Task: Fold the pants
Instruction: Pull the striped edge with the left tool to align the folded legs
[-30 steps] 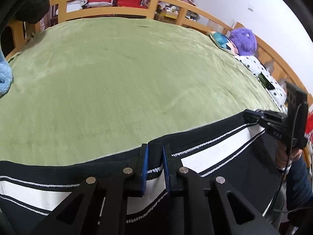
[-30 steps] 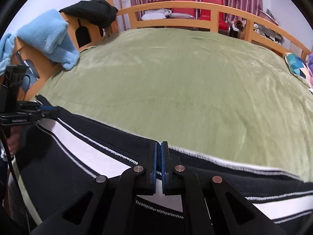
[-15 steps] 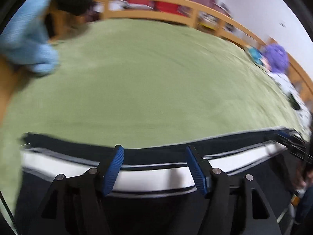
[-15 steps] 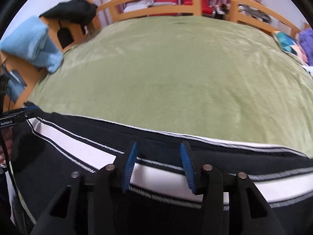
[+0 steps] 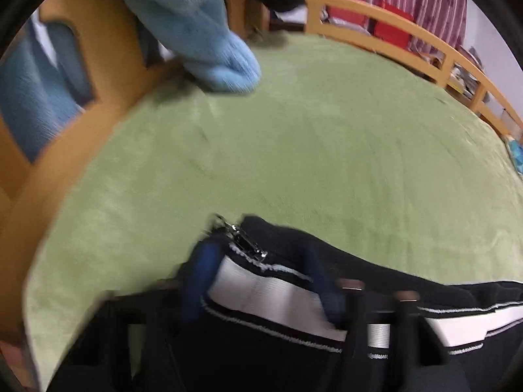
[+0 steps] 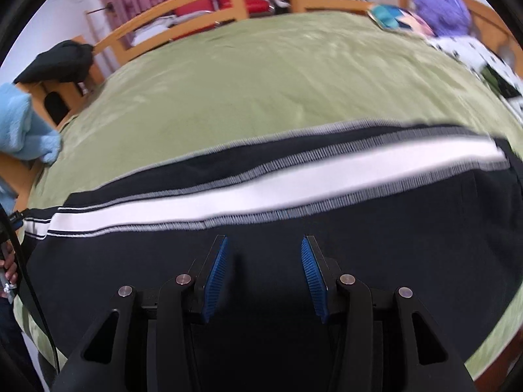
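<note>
Black pants with a white side stripe lie flat along the near edge of a green bedspread. My right gripper is open and empty, its blue pads hovering over the black fabric below the stripe. In the left wrist view the pants end at a hem with a metal zipper. My left gripper is open, its blurred blue pads on either side of the white stripe at that end.
A wooden bed rail runs round the far side. A light blue blanket hangs at the left corner, and it also shows in the right wrist view. Purple plush and pillows lie far right.
Both grippers were shut on the pants' stripe edge a second ago and have let go. The left gripper has swung left to the zipper end; the right has pulled back over the black fabric.
</note>
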The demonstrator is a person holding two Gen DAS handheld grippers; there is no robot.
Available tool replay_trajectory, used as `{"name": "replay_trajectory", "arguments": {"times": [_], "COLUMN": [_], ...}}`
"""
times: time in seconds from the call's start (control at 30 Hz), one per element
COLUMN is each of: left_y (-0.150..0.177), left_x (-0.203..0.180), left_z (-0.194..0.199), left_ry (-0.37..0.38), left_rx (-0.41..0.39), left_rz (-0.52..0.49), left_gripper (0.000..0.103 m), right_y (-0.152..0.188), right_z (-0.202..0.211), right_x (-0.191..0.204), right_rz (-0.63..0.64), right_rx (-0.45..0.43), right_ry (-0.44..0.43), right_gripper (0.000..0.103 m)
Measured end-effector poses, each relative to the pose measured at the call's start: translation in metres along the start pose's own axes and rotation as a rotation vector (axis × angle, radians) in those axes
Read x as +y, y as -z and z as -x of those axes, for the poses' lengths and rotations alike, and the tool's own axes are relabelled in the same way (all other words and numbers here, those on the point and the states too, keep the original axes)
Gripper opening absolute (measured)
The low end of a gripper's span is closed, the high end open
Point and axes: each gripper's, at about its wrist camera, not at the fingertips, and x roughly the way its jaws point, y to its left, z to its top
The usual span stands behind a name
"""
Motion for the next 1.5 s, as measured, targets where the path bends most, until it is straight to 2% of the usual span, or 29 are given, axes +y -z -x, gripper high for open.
{"name": "replay_trajectory", "arguments": {"times": [0.03, 0.1, 0.17, 0.27, 0.33, 0.4, 0.43, 0.5, 0.53, 0.63, 0.7, 0.73, 0.8, 0.87, 0.9, 0.97, 1.03, 1.13, 1.23, 1.3, 1.33, 1.37, 1.43, 1.5], "left_y": [0.000, 0.000, -0.003, -0.006, -0.004, -0.002, -0.001, 0.001, 0.003, 0.018, 0.038, 0.050, 0.082, 0.111, 0.124, 0.150, 0.160, 0.164, 0.159, 0.150, 0.146, 0.143, 0.148, 0.151], "left_x": [-0.003, 0.001, 0.021, 0.040, 0.029, 0.013, 0.011, 0.011, 0.010, 0.005, 0.009, 0.013, 0.022, 0.031, 0.036, 0.052, 0.069, 0.090, 0.094, 0.098, 0.100, 0.104, 0.120, 0.120], "left_z": [-0.004, 0.002, 0.015, 0.014, 0.008, 0.008, 0.014, 0.033, 0.043, 0.071, 0.090, 0.098, 0.112, 0.123, 0.128, 0.139, 0.130, 0.101, 0.077, 0.068, 0.065, 0.064, 0.069, 0.066], "left_ry": [-0.014, -0.009, -0.028, 0.036, 0.013, -0.055, -0.064, 0.009, 0.037, 0.112, 0.140, 0.173, 0.298, 0.362, 0.362, 0.274, 0.213, 0.164, 0.140, 0.158, 0.161, 0.153, 0.184, 0.167], "left_rx": [0.012, -0.028, -0.076, -0.058, -0.040, -0.041, -0.047, -0.065, -0.076, -0.080, -0.076, -0.071, -0.043, -0.037, -0.043, -0.080, -0.071, -0.019, -0.001, -0.033, -0.037, -0.033, -0.029, -0.008], "left_rz": [-0.027, -0.029, 0.033, 0.113, 0.104, 0.043, 0.037, 0.048, 0.056, 0.039, 0.063, 0.092, 0.142, 0.176, 0.188, 0.252, 0.309, 0.390, 0.419, 0.462, 0.480, 0.487, 0.592, 0.583], "left_gripper": [0.025, 0.020, 0.020, 0.020, 0.022, 0.032, 0.038, 0.062, 0.065, 0.066, 0.066, 0.066, 0.066, 0.066, 0.066, 0.066, 0.066, 0.066, 0.066, 0.060, 0.045, 0.012, 0.011, 0.012], "right_y": [0.002, 0.005, 0.005, 0.004, 0.003, 0.003, 0.003, 0.003, 0.004, 0.008, 0.012, 0.013, 0.017, 0.020, 0.023, 0.027, 0.031, 0.036, 0.042, 0.046, 0.047, 0.050, 0.057, 0.066], "right_z": [0.000, -0.001, 0.001, 0.006, 0.008, 0.008, 0.009, 0.014, 0.016, 0.023, 0.024, 0.026, 0.030, 0.032, 0.034, 0.036, 0.039, 0.042, 0.046, 0.051, 0.053, 0.056, 0.064, 0.077], "right_x": [-0.002, -0.001, -0.001, 0.000, 0.002, 0.003, 0.003, 0.001, 0.000, -0.005, -0.005, -0.004, -0.001, 0.001, 0.003, 0.003, 0.003, 0.004, 0.005, 0.001, -0.003, -0.007, -0.023, -0.045], "right_rz": [-0.009, -0.020, -0.031, -0.033, -0.027, -0.019, -0.017, -0.020, -0.025, -0.046, -0.053, -0.054, -0.056, -0.051, -0.046, -0.040, -0.038, -0.039, -0.037, -0.043, -0.050, -0.061, -0.093, -0.131], "right_rx": [0.004, 0.002, -0.009, -0.030, -0.039, -0.034, -0.033, -0.042, -0.048, -0.059, -0.058, -0.057, -0.060, -0.063, -0.064, -0.062, -0.058, -0.054, -0.047, -0.048, -0.050, -0.052, -0.055, -0.071], "right_ry": [0.009, 0.023, 0.026, 0.028, 0.024, 0.022, 0.019, 0.005, -0.004, -0.033, -0.042, -0.045, -0.063, -0.072, -0.072, -0.072, -0.074, -0.072, -0.059, -0.046, -0.042, -0.037, -0.019, 0.013], "right_gripper": [0.046, 0.046, 0.046, 0.046, 0.046, 0.046, 0.046, 0.046, 0.046, 0.046, 0.046, 0.046, 0.046, 0.046, 0.046, 0.046, 0.046, 0.046, 0.046, 0.046, 0.046, 0.046, 0.046, 0.046]}}
